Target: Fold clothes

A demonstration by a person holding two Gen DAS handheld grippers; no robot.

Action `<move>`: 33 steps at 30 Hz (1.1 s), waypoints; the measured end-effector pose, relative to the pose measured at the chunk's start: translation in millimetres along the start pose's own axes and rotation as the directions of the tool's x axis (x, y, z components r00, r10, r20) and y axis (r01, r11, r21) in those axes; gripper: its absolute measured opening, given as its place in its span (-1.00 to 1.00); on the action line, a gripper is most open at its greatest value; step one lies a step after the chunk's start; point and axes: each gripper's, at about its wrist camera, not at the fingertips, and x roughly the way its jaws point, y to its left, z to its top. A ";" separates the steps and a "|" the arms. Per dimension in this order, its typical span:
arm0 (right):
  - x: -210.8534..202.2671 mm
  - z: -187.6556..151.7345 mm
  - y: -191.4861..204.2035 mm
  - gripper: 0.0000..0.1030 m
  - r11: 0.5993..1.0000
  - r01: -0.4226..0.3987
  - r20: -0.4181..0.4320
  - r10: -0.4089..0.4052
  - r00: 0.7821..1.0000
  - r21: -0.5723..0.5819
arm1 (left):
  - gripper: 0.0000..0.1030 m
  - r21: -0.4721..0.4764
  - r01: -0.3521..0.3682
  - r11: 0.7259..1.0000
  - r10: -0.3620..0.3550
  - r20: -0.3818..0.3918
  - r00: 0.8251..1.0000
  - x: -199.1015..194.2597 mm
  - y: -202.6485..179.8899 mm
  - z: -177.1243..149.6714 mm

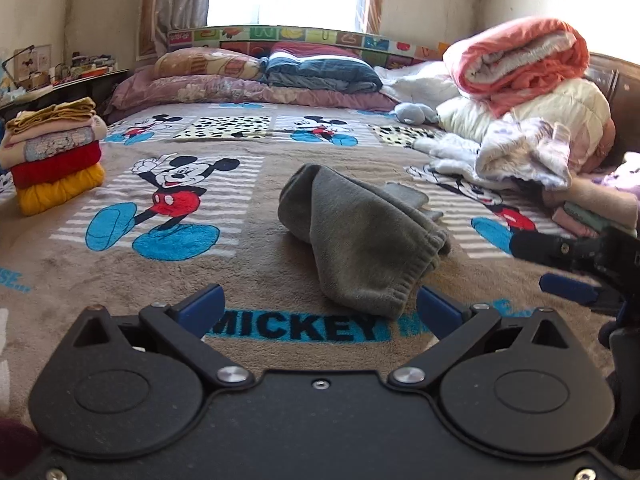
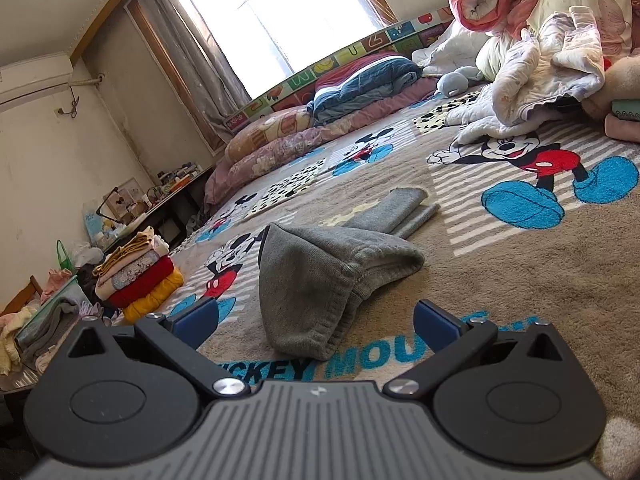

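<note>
the left tongs (image 1: 318, 308) stand wide apart and hold nothing, low over the blanket (image 1: 260, 272), their blue tips either side of the ribbed hem of a grey garment (image 1: 360, 236); whether the right tip touches the hem is hard to tell. the right tongs (image 2: 316, 316) are likewise spread wide and empty, aimed at the same hem from a tilted angle. seen from the left wrist, the right tongs enter at the right edge, just above the blanket. beneath the garment the blanket reads "mickey" and "mou…". the garment lies crumpled mid-bed, a sleeve (image 2: 404, 208) trailing behind. farther left sits a folded stack (image 1: 54, 156); farther right, a heap of unfolded laundry (image 1: 520, 152); pillows (image 1: 240, 76) lie below the window.
</note>
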 end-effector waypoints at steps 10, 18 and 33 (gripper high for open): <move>21.4 14.4 -73.8 1.00 0.954 -0.097 0.041 0.089 0.995 0.284 | 1.00 0.223 -0.003 0.975 0.018 -0.067 0.998 39.8 -46.2 3.6; 37.3 18.2 -101.6 1.00 0.894 -0.158 0.028 0.162 0.986 0.419 | 0.99 0.421 -0.053 0.905 0.067 -0.018 0.998 74.9 -88.2 11.5; 46.5 19.1 -160.4 1.00 0.728 -0.211 0.080 0.211 0.974 0.653 | 0.96 0.748 -0.176 0.639 0.176 0.081 0.981 132.3 -144.7 -12.2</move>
